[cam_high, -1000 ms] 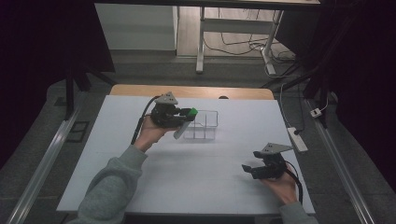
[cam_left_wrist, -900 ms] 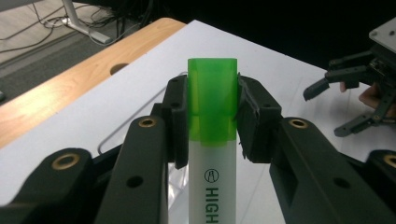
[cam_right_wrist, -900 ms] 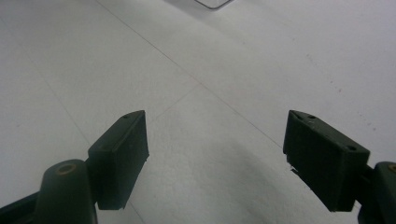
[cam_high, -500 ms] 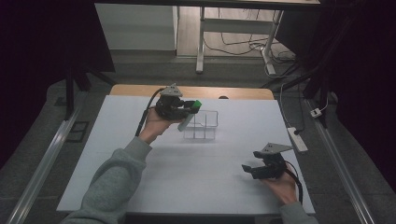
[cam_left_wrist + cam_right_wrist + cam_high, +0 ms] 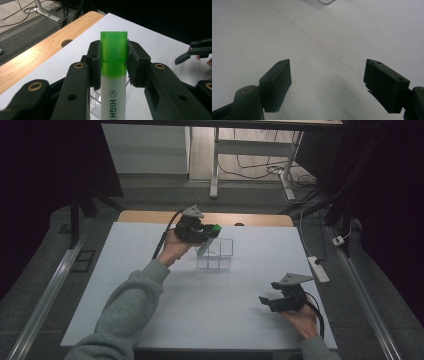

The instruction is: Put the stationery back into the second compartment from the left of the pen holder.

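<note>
Left gripper point(image 5: 113, 62) clamps a green-capped highlighter point(image 5: 113, 75) at its cap, the white barrel slanting down into the clear plastic divided organizer point(image 5: 220, 255) at the far middle of the white table point(image 5: 150, 320). Right gripper point(image 5: 327, 85), jaws spread wide and holding nothing, rests low over the table's near right, well apart from the organizer.

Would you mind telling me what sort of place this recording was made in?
Probably a lab or office workspace set up for recording. A white table with a clear organiser, a height-adjustable desk frame with loose cables on the floor behind, and a power strip suggest it.
</note>
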Tool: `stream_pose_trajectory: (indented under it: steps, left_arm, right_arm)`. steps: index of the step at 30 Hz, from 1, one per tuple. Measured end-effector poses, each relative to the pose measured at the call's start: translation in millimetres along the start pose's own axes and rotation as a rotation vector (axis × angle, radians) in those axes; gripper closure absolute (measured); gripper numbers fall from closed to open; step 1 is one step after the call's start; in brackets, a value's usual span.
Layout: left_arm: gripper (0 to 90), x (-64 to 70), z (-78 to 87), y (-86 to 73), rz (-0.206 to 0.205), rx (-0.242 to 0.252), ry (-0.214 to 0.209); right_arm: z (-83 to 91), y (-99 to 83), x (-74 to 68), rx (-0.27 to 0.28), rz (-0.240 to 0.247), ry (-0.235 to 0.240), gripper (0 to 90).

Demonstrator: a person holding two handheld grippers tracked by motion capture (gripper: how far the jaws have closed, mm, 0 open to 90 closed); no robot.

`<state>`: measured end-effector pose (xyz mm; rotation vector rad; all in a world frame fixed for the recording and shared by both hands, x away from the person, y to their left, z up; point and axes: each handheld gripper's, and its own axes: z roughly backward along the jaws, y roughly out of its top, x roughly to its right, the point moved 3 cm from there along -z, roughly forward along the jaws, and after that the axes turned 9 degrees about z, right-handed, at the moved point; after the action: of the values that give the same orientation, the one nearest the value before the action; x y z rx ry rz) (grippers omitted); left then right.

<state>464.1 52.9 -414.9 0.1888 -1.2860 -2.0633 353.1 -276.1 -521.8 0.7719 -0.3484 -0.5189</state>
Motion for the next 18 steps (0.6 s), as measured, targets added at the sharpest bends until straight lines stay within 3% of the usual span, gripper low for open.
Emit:
stream_pose_trajectory:
  steps: [18]
  left_arm:
    - [66.0,0.0,-9.9,25.7,-0.013,0.013,0.014]
  right_arm:
    - [-0.8,-0.4,0.2,-0.002,-0.001,0.004,21.6]
